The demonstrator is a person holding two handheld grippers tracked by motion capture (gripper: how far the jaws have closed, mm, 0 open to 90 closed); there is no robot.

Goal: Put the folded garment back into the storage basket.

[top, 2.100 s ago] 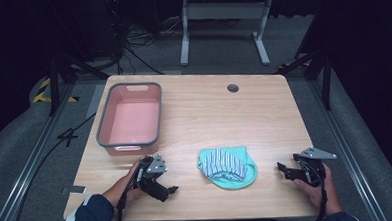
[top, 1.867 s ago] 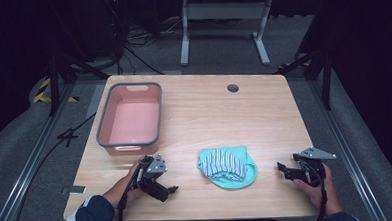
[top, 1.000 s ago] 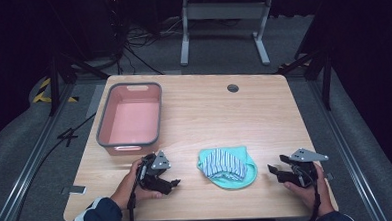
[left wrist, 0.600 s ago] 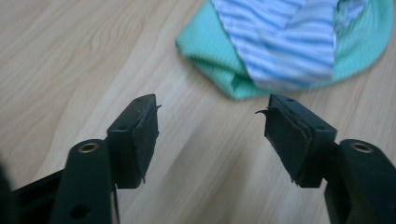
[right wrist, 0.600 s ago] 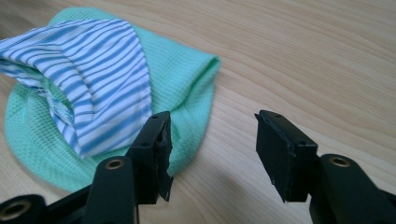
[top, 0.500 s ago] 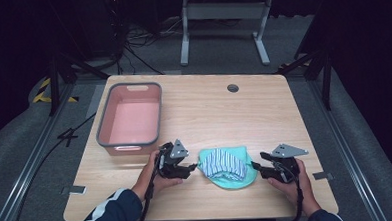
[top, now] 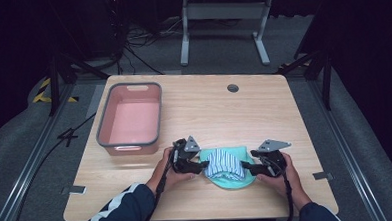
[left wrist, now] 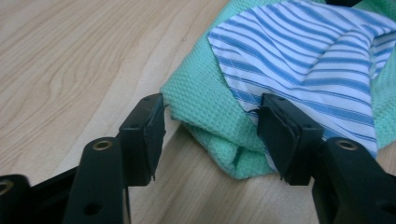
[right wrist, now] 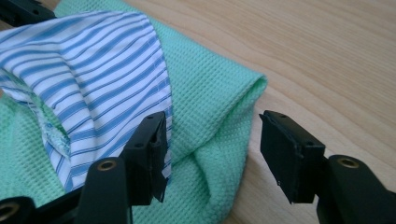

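From the left: my left forearm, in a dark sleeve with white stripes, comes in from the bottom edge and angles toward the table's near centre. The left gripper (top: 205, 166) lies low and roughly level, jaws pointing right at the cloth bundle. Its jaws stand partly apart after closing in the last second; in the left gripper view the folded edge of the green waffle cloth (left wrist: 205, 107) sits between them — one pad just short of it, the other at the striped cloth (left wrist: 317, 65). I cannot confirm pressure on the fabric.

The bundle lies near the front edge of the table (top: 264, 107), right of the pink bin (top: 131, 121) and apart from it, striped cloth heaped on the green.

The right hand mirrors the left, wrist low, the right gripper (top: 244, 165) pointing left. Its jaws have just been widening and stand partly apart, straddling the green fold; one pad rests against the striped hem — no clamp evident.
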